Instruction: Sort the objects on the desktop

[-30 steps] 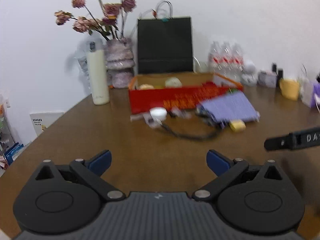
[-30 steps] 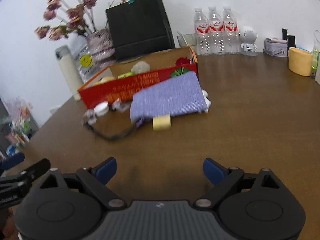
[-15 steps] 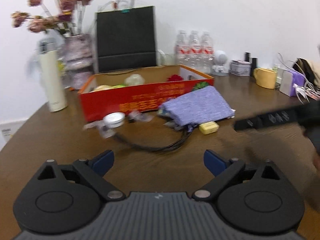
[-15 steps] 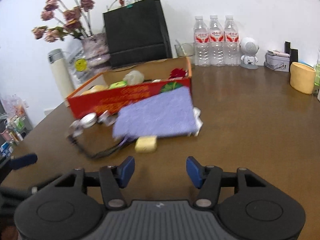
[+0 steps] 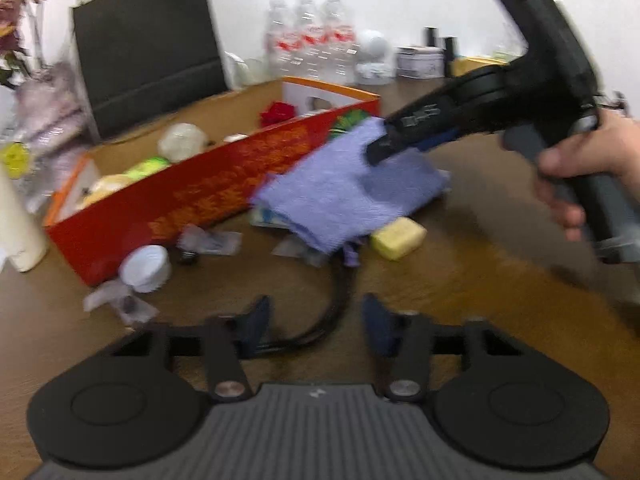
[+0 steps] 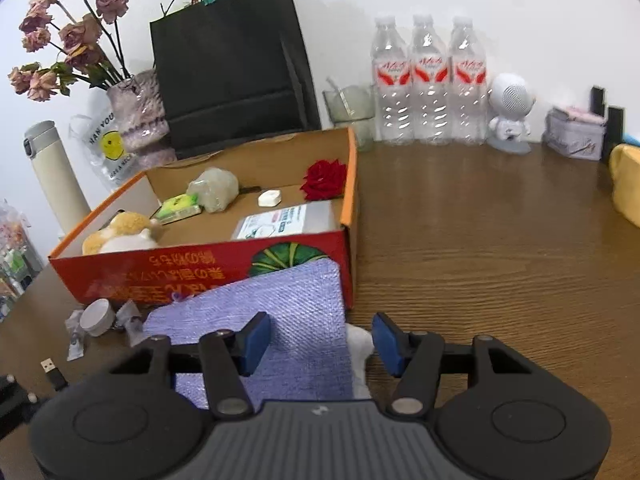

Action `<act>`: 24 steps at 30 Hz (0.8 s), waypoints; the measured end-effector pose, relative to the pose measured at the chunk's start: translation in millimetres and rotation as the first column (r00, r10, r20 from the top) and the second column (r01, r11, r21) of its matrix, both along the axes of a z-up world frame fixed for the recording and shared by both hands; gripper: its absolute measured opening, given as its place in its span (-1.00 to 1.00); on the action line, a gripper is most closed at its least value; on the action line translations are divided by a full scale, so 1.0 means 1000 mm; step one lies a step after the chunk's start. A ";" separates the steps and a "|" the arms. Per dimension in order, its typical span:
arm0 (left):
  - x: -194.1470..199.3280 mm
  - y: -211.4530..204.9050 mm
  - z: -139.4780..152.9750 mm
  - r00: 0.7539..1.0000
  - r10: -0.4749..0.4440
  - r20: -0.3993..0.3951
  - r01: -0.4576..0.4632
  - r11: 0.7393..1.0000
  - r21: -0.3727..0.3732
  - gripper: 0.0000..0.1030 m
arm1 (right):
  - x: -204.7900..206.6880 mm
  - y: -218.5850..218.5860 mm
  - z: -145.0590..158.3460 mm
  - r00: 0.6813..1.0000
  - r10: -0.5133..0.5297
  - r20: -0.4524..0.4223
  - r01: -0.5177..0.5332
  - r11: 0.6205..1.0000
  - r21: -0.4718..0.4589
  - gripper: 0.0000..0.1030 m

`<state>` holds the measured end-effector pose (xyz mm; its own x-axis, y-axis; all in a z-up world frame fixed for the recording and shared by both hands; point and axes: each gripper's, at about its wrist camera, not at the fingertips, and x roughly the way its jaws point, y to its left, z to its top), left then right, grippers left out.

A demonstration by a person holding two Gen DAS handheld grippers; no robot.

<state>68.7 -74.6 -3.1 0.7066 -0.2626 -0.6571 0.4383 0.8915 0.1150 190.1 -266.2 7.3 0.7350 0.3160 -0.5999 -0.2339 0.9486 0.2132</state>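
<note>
A red cardboard box [image 5: 192,200] holds a plush toy, a red rose and small items. In front of it lie a purple cloth [image 5: 340,188], a yellow block [image 5: 398,236], a white round lid [image 5: 144,268], clear wrappers and a black cable [image 5: 338,300]. My left gripper [image 5: 316,326] is low over the cable loop. Its jaws are closing with the cable between them, and the pads are not touching it. My right gripper [image 6: 320,340] hovers over the purple cloth [image 6: 272,308], jaws closing, pads clear of the cloth. In the left wrist view a hand [image 5: 580,168] holds it.
Behind the red box [image 6: 200,268] stand a black paper bag [image 6: 232,68], a vase of dried roses [image 6: 136,116], a cream flask [image 6: 56,176], three water bottles [image 6: 428,84] and a white figurine [image 6: 510,116]. A yellow cup [image 6: 626,184] sits at the right edge. A USB plug [image 6: 52,368] lies left.
Both grippers have moved in towards the pile before the box, and their jaws have narrowed. The right gripper now hangs over the purple cloth, the left over the cable.
</note>
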 end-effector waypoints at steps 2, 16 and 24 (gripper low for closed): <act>-0.002 -0.002 0.001 1.000 -0.017 -0.022 0.017 1.000 -0.016 -0.77 | -0.004 0.004 0.001 1.000 0.017 0.016 -0.017 1.000 -0.010 -0.63; -0.051 0.049 0.047 0.987 0.156 0.047 -0.140 0.958 -0.249 -0.94 | -0.104 0.004 0.118 0.929 0.069 0.364 -0.087 0.996 0.033 -0.93; -0.076 0.080 0.082 0.956 0.270 0.120 -0.220 0.921 -0.322 -0.94 | -0.145 0.005 0.150 0.901 0.103 0.421 -0.120 0.993 0.014 -0.95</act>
<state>-6.8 5.0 78.8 0.8621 -0.2360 -0.4483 0.2003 0.9716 -0.1262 45.3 -260.7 157.4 0.8743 0.4272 -0.2306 -0.4132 0.9042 0.1082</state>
